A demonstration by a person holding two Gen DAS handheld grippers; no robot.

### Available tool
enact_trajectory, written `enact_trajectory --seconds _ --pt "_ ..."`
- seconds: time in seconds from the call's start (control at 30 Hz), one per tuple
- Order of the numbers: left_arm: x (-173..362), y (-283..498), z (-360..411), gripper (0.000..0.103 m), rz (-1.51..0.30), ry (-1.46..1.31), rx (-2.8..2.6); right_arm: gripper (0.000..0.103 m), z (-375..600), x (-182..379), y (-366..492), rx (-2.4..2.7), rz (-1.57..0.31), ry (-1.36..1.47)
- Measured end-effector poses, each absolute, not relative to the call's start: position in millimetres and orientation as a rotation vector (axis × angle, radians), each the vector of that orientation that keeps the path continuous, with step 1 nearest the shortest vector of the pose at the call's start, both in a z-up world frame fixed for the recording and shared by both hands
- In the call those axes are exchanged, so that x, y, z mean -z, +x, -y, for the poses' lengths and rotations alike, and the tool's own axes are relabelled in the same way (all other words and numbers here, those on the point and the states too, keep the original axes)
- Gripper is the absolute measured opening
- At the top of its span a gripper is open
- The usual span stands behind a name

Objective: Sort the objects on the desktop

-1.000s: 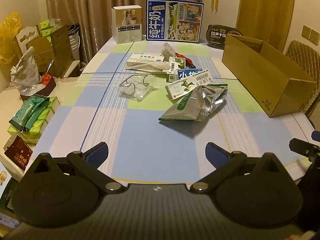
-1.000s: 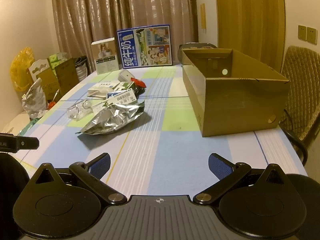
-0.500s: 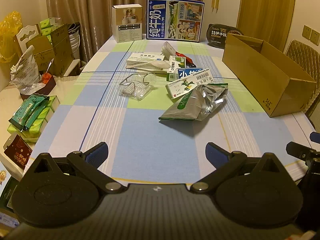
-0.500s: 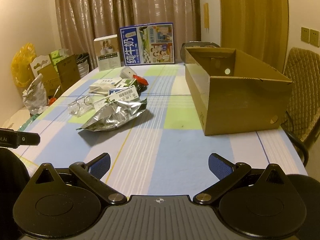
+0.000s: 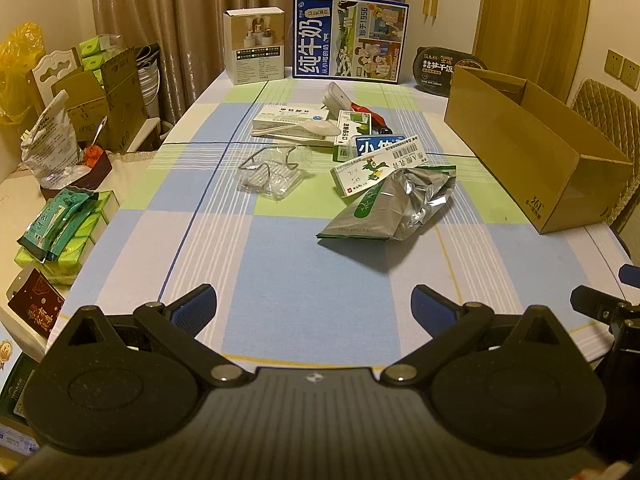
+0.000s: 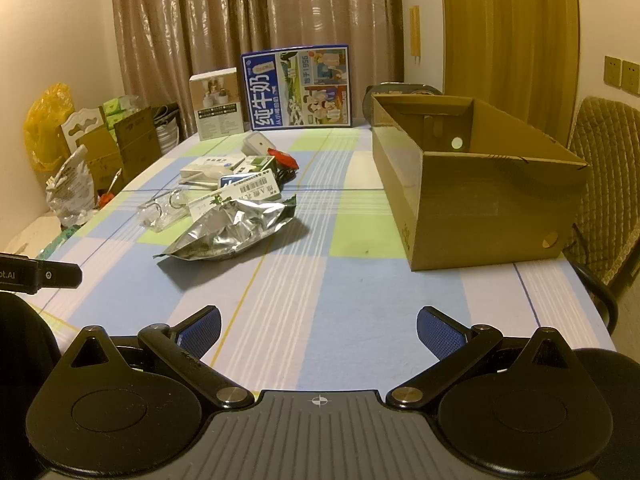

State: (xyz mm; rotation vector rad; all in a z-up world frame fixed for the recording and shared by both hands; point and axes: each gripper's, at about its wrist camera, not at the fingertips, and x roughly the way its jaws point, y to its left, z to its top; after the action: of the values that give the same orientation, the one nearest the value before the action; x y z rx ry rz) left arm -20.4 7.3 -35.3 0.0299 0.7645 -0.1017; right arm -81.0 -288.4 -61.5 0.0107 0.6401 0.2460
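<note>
Nothing sits in the cardboard box yet. Beside it, the foil pouch and cartons lie unsorted on the counter; left claw and right claw both gape, empty.

curtains brown, closed | chair quilted | wall cream | light warm, dim
</note>
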Motion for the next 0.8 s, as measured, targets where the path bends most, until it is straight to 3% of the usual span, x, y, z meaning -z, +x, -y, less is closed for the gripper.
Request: enact_trajectory --seconds 0.8 --pt "35.6 -20.5 -6.8 0.102 -0.765 0.031 0.107 0.101 285.8 63.3 -83.4 -0.254 -0.641 -0.001"
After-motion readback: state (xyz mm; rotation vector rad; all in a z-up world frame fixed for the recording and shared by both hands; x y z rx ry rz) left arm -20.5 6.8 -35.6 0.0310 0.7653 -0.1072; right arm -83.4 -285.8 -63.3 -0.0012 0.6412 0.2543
